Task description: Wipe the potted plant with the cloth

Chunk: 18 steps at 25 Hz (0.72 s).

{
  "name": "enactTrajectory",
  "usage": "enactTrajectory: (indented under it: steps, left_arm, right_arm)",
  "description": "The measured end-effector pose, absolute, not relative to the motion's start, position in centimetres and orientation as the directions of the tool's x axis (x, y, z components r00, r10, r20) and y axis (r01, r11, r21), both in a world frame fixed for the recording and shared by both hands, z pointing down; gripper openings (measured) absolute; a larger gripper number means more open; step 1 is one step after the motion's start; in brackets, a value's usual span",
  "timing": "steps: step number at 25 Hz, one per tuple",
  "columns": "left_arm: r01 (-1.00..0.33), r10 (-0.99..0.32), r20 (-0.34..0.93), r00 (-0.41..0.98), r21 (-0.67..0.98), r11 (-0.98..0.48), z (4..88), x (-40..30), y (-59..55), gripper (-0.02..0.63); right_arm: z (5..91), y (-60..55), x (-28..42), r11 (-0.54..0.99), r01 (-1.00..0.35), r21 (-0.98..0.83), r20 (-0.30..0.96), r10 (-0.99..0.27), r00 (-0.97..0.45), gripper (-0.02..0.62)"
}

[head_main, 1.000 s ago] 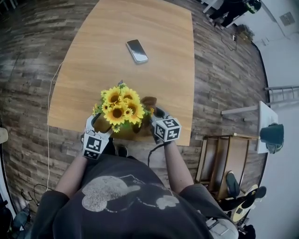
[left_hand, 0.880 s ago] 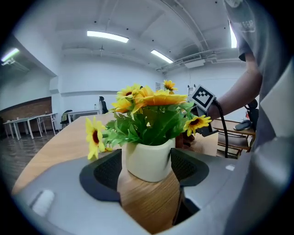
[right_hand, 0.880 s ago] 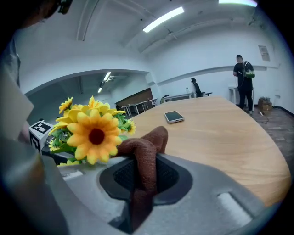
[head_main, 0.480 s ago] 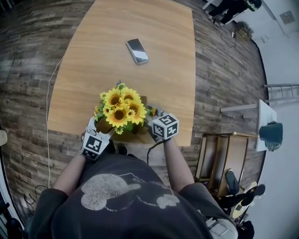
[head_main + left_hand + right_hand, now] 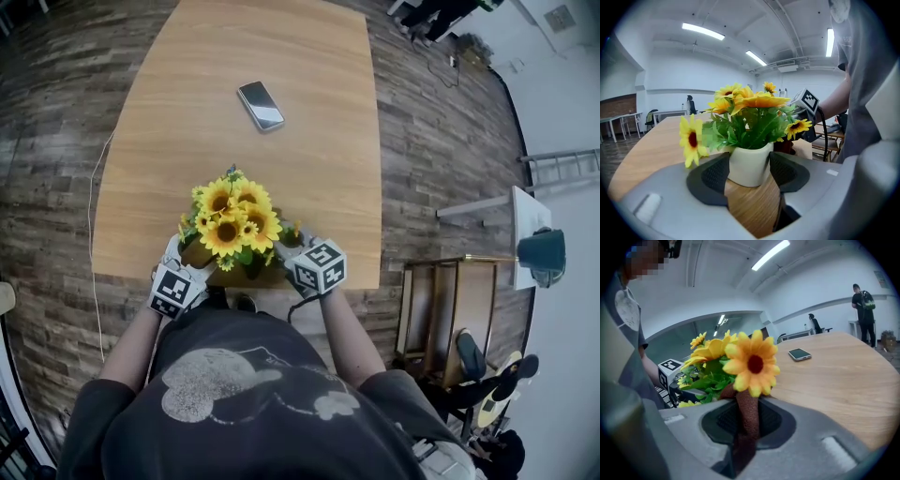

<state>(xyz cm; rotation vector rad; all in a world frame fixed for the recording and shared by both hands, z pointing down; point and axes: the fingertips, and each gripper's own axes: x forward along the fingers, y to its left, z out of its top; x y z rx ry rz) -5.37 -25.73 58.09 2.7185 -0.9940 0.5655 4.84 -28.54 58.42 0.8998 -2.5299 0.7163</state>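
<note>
From the head view we see the plant (image 5: 230, 220) at the near edge of the table (image 5: 309, 141), somewhat left of that edge's middle. Its yellow blooms hide the pot from above. A phone (image 5: 261, 105) lies well apart from it, toward the far edge.

Only the left gripper view shows us the white pot (image 5: 749, 161). It stands upright on the wood between the jaws of the left gripper (image 5: 750, 172). Those jaws have just been closing, and both dark pads now lie against the pot's sides. Beyond the leaves, that view also catches the right gripper's marker cube (image 5: 806, 99).

Only the right gripper view shows us the cloth (image 5: 745, 397) clearly. It is a brown strip clamped between the jaws of the right gripper (image 5: 748, 420), rising to touch the underside of a sunflower.

Both forearms reach forward from the body over the near edge, one on each side of the plant. Each gripper points ahead and slightly down, its cube uppermost.
</note>
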Motion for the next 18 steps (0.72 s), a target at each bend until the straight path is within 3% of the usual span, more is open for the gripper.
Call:
enactTrajectory:
  steps: [18]
  left_arm:
    - [-0.447,-0.387,0.408,0.827,0.058,-0.893,58.0,-4.6,-27.3,0.296]
  right_arm:
    - [58.6,-23.2,2.4,0.678,-0.636,-0.370,0.502,-0.430,-0.750,0.049]
